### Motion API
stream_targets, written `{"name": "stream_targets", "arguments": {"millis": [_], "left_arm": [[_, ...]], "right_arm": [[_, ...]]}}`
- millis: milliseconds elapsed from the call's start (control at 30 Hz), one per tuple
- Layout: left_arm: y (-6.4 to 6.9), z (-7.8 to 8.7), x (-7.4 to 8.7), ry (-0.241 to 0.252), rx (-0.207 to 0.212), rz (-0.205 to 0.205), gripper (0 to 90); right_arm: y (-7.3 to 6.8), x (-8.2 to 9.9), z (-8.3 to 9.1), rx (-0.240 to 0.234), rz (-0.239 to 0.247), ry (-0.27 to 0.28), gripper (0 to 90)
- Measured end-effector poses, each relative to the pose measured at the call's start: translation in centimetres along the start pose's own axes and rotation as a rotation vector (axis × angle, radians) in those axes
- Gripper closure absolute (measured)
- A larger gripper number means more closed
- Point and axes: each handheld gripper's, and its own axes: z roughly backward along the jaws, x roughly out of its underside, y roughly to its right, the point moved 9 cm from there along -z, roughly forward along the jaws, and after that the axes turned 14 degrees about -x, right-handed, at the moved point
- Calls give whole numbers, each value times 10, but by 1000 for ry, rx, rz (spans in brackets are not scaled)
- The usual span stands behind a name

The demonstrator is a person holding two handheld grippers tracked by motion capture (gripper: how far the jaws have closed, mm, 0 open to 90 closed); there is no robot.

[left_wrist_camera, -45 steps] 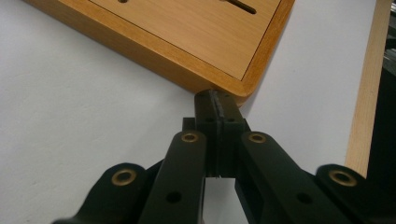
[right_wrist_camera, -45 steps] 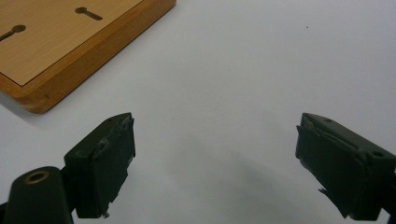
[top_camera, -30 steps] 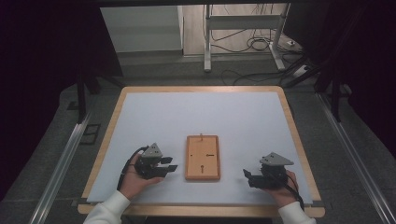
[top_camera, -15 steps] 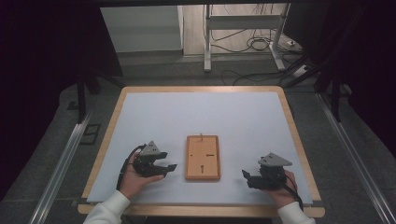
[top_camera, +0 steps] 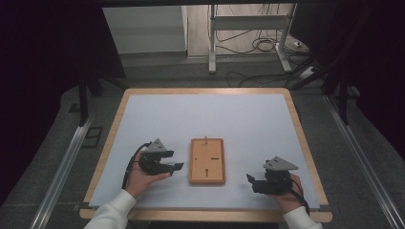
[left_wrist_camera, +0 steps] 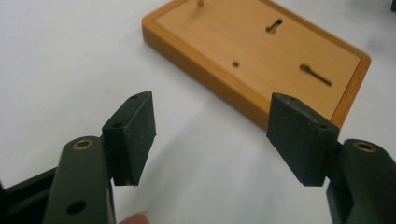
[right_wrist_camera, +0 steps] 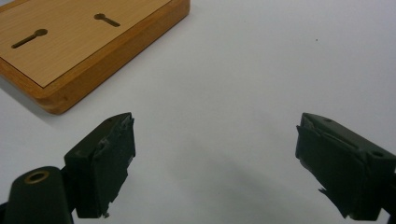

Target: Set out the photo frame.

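Approach step: the left hand-held gripper, jaws just opened wide and empty, faces the board at lower centre; right hand-held gripper wide, empty. Next, close in on the board's edge.

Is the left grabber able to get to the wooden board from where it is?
Probably yes. The left gripper sits beside the wooden board, its jaws just opened wide and empty, pointing at the board's edge. Only bare white tabletop lies between them.

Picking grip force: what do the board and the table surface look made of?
Board: looks like wood, smooth light panel in a darker rounded frame, faint grain visible, keyhole slots cut in. Table surface: matte white sheet, perhaps paper or plastic, wood-coloured rim.
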Motion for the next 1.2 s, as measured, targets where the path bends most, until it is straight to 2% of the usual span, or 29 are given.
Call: {"name": "stream_targets", "arguments": {"millis": [167, 267, 400, 467, 533, 667, 700, 800, 867, 900, 1200], "left_arm": [[5, -9, -14, -1, 25, -10, 296], [7, -11, -19, 6, 26, -14, 276], [11, -19, -28, 0, 39, -26, 253], [12, -20, -29, -2, 39, -29, 260], [13, -23, -33, -2, 12, -36, 273], [15, -27, -40, -6, 20, -27, 290], [16, -29, -45, -2, 37, -23, 263], [16, -32, -51, -5, 45, -22, 239], [16, -34, -52, -9, 39, -21, 243], [16, -37, -56, -9, 23, -37, 250], [16, -47, -68, -2, 10, -64, 283]], "right_arm": [[-2, -2, 1, -1, 12, 10, 120], [-3, -3, 2, 1, 14, 20, 120], [-5, -6, 2, -18, -13, 50, 119], [-6, -7, 2, -21, -13, 55, 119], [-6, -7, 2, -23, -13, 58, 119], [-7, -5, 1, -15, -2, 39, 119], [-6, -4, 0, -9, 13, 27, 119], [-6, -4, 0, -9, 17, 24, 120], [-6, -3, 0, -6, 19, 22, 123], [-5, -2, 0, 0, 12, 15, 125], [-4, -2, -1, 5, 8, 12, 126]]}}
